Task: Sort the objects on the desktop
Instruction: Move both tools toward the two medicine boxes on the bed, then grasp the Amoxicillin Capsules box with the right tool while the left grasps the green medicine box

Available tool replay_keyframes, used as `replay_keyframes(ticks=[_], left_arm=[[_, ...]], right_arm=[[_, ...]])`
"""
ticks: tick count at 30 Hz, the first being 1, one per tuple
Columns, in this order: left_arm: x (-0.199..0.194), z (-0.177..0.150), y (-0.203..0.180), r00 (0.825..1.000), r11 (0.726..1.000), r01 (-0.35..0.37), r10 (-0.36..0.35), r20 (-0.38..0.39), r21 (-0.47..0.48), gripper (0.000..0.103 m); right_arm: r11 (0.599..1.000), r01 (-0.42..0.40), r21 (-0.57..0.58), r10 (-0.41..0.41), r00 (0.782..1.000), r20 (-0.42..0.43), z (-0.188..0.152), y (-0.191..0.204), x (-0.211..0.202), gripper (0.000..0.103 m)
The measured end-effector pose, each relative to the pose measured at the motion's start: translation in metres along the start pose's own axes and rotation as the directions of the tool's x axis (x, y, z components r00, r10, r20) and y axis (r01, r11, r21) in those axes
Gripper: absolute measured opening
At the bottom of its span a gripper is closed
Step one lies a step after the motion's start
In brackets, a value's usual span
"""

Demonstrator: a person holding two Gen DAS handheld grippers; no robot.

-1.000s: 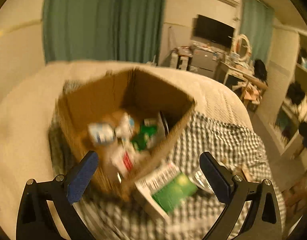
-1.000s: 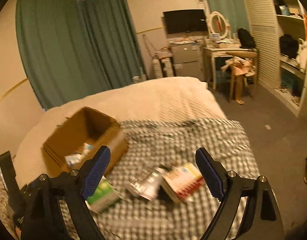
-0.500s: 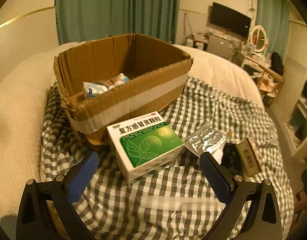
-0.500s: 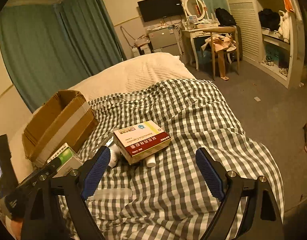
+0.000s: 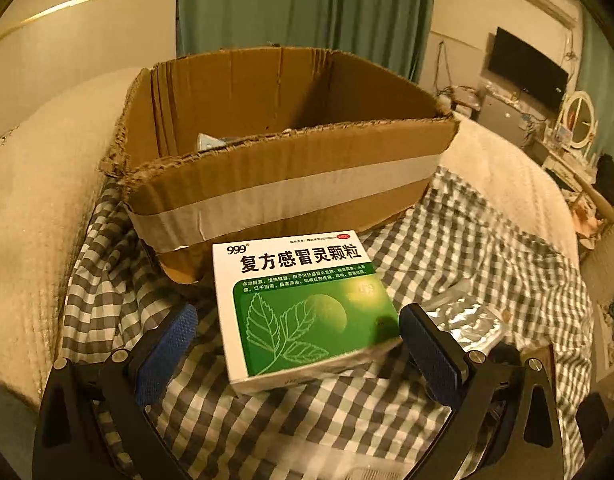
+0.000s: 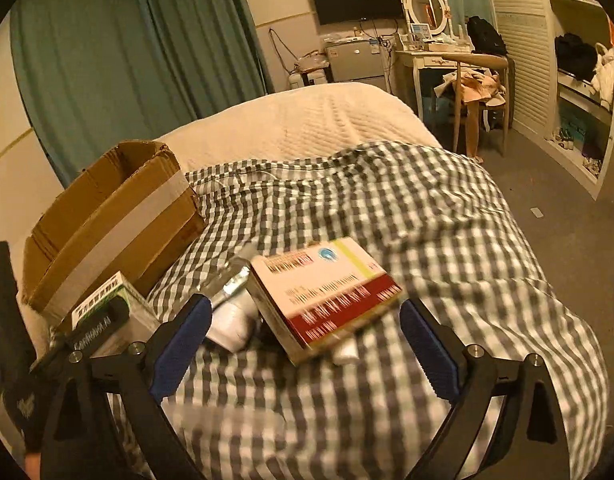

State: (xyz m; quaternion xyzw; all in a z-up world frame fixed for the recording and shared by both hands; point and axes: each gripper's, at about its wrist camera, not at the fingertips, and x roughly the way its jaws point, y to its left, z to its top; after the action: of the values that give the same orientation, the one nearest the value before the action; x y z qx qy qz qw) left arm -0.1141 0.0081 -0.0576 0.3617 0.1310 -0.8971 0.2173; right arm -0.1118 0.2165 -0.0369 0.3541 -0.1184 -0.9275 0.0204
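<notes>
A green and white medicine box lies on the checked cloth just in front of a taped cardboard box. My left gripper is open, its blue pads either side of the near end of the medicine box, apart from it. In the right wrist view a red and white medicine box rests tilted on a white bottle and a foil pack. My right gripper is open around the near end of that box. The green box and the cardboard box show at left.
A foil blister pack lies right of the green box. A few small items sit inside the cardboard box. The checked cloth covers a cream bed. A desk, chair and shelves stand beyond the bed. A dark device is at far left.
Both grippers have come down and forward. The left one now straddles the green box instead of looking into the cardboard box; the right one has closed in on the red and white box.
</notes>
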Motion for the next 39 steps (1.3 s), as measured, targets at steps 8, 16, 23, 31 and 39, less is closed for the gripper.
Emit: replay_keyframes(ticks=[8, 16, 23, 31, 39], left_arm=[[0.014, 0.004, -0.004, 0.996, 0.997, -0.08, 0.08, 0.048, -0.002, 0.103], [0.004, 0.001, 0.009, 0.999, 1.0, -0.016, 0.015, -0.051, -0.014, 0.103], [0.008, 0.003, 0.022, 0.99, 0.993, 0.055, -0.067, -0.125, -0.1, 0.103], [0.003, 0.004, 0.014, 0.988, 0.997, 0.056, -0.063, -0.142, -0.055, 0.103], [-0.009, 0.001, -0.014, 0.995, 0.987, -0.092, 0.095, -0.015, 0.133, 0.103]], right_arm=[[0.984, 0.082, 0.157, -0.079, 0.997, -0.022, 0.01, 0.0, 0.022, 0.096], [0.925, 0.302, 0.228, -0.281, 0.952, -0.12, 0.033, 0.009, 0.061, 0.102], [0.927, 0.316, 0.204, -0.269, 0.936, -0.226, 0.003, -0.013, 0.074, 0.103], [0.954, 0.211, 0.212, -0.172, 0.967, -0.188, -0.038, -0.042, 0.043, 0.078], [0.973, 0.199, 0.12, -0.188, 0.978, -0.096, -0.043, -0.028, 0.015, 0.078]])
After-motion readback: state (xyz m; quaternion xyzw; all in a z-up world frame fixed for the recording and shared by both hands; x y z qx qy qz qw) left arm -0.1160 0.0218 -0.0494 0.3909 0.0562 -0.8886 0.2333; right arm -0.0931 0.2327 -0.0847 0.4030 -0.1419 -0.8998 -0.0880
